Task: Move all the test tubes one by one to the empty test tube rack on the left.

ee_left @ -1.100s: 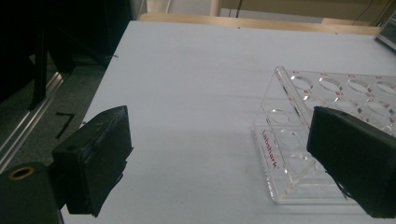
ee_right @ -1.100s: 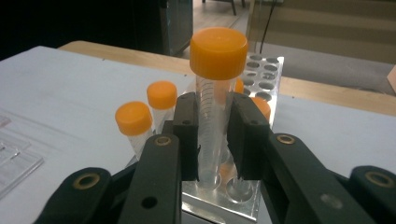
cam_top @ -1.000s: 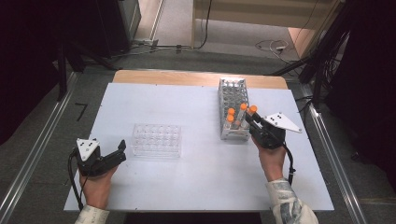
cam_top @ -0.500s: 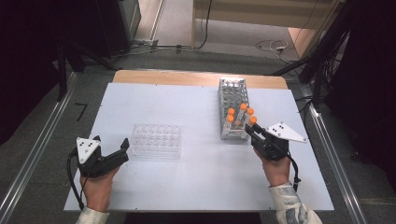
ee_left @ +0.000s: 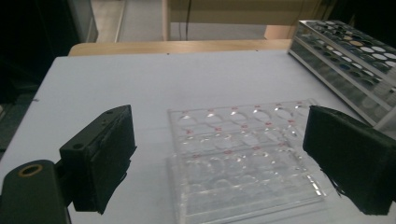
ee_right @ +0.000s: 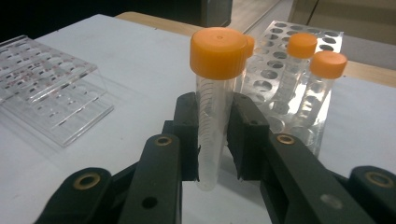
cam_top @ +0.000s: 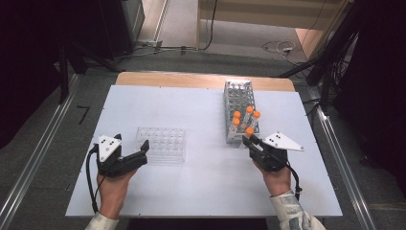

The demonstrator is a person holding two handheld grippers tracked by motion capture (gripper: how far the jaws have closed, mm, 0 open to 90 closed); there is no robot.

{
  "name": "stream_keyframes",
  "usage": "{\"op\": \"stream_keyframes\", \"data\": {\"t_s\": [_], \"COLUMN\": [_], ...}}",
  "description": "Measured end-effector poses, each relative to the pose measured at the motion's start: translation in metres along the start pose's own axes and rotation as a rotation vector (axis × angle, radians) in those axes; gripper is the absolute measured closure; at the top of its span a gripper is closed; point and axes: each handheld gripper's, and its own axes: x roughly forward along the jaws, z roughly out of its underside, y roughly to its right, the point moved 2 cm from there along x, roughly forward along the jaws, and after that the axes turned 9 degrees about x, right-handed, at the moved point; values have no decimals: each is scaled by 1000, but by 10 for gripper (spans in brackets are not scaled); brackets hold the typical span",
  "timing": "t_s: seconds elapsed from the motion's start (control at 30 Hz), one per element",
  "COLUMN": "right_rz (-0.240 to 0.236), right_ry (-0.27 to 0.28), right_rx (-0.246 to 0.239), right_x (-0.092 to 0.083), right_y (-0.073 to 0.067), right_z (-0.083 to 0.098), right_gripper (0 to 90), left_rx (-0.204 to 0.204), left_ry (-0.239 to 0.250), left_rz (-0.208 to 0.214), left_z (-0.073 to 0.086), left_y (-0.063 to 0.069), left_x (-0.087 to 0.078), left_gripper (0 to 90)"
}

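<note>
My right gripper is shut on a clear tube with an orange cap; it holds the tube upright just in front of the near end of the tall tube rack. In the high view the held tube's cap sits right above the jaws. Several more orange-capped tubes stand in that rack's near end. My left gripper is open at the left end of the low clear acrylic rack. Its jaws frame that empty rack without touching it.
The white table top ends in a wooden strip at the far side. The acrylic rack lies left of the held tube. The tall rack's far wells are empty. Cables and dark floor surround the table.
My right gripper has drawn back from the tall rack toward the near edge, carrying the tube. My left gripper has shifted right toward the acrylic rack and risen slightly.
</note>
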Motion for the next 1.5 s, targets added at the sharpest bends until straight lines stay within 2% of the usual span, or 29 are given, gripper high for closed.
{"op": "stream_keyframes", "data": {"t_s": [0.1,0.13,0.37,0.53,0.7,0.9,1.13,1.17,1.2,1.47,1.5], "right_rz": [-8,-11,-29,-50,-68,-89,-114,-119,-119,-144,-144], "right_ry": [-3,-5,-16,-27,-39,-50,-62,-65,-65,-78,-78], "right_rx": [-9,-8,-24,-34,-47,-57,-76,-79,-79,-98,-98], "right_x": [1,1,4,9,14,20,25,26,26,31,31], "right_y": [-3,-5,-12,-20,-28,-38,-49,-51,-51,-61,-61], "right_z": [2,2,5,8,10,13,15,15,15,17,17], "right_gripper": [724,724,724,724,724,724,724,724,724,724,724], "left_rx": [17,17,46,47,65,76,99,106,106,135,135], "left_ry": [1,1,3,2,5,11,24,30,30,41,41], "left_rz": [35,35,94,139,182,221,291,316,316,421,421], "left_z": [-4,-4,-9,-12,-16,-20,-26,-28,-28,-33,-33], "left_y": [13,13,34,48,62,73,94,100,100,125,125], "left_x": [5,5,13,20,25,28,34,36,36,42,42], "left_gripper": [90,90,104,115,128,143,196,207,217,304,309]}}
